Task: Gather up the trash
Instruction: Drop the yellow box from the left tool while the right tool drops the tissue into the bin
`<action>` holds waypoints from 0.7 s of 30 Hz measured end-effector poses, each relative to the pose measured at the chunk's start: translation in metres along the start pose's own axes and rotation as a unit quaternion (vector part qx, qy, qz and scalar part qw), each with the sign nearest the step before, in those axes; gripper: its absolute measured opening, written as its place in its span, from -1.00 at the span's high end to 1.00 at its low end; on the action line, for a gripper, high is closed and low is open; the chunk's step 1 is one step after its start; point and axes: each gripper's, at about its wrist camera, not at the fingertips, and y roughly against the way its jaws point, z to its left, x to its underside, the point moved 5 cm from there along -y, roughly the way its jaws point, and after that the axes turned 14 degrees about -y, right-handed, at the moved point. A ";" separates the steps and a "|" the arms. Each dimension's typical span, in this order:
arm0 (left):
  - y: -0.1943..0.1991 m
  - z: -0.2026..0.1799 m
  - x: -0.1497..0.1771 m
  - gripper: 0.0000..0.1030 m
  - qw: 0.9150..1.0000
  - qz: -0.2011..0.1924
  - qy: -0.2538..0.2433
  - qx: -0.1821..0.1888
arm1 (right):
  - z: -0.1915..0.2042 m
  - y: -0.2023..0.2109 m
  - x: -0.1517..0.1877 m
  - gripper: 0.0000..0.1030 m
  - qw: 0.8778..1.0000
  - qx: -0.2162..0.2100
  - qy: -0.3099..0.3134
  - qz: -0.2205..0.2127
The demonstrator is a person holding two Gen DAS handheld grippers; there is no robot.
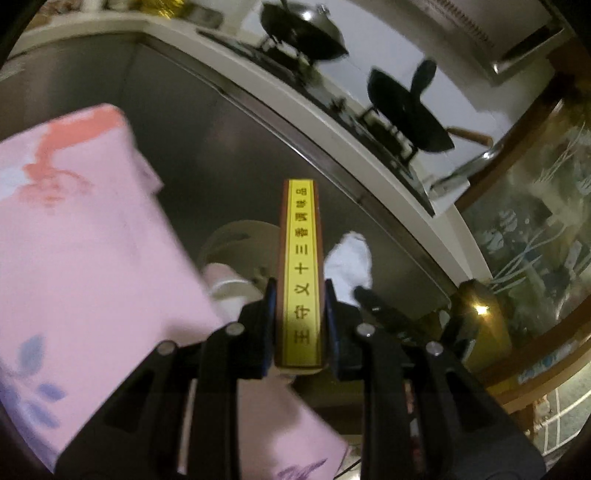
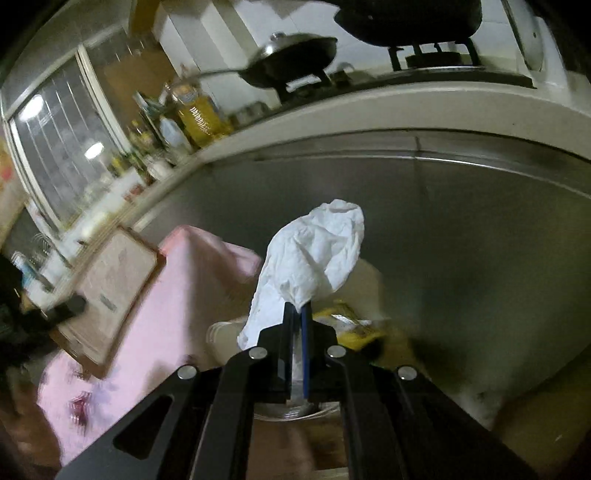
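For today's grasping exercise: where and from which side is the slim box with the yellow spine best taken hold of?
Grip the box with the yellow spine across its two broad flat faces, near one end, coming in along its length. It is thin, so closed-in fingers span it, and flat faces give the pads full contact. The left hand-held gripper holds it exactly so, yellow edge facing the camera.

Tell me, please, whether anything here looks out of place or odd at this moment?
Nothing looks spilled or damaged. The left gripper is shut on a slim yellow-edged box, and the right gripper pinches a crumpled white tissue. Both views are tilted and motion-blurred, so the stove pans only appear askew.
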 end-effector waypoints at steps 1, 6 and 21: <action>-0.016 -0.003 -0.004 0.57 1.000 0.009 -0.001 0.002 | -0.004 -0.007 0.001 0.97 1.000 0.009 0.007 0.004; -0.071 -0.009 -0.020 0.55 0.999 0.045 0.002 0.009 | -0.008 -0.050 0.008 0.95 0.997 -0.006 0.000 0.072; -0.089 0.011 -0.011 -0.07 0.996 0.079 0.041 -0.030 | -0.028 -0.022 0.005 -0.07 0.989 -0.072 -0.120 0.049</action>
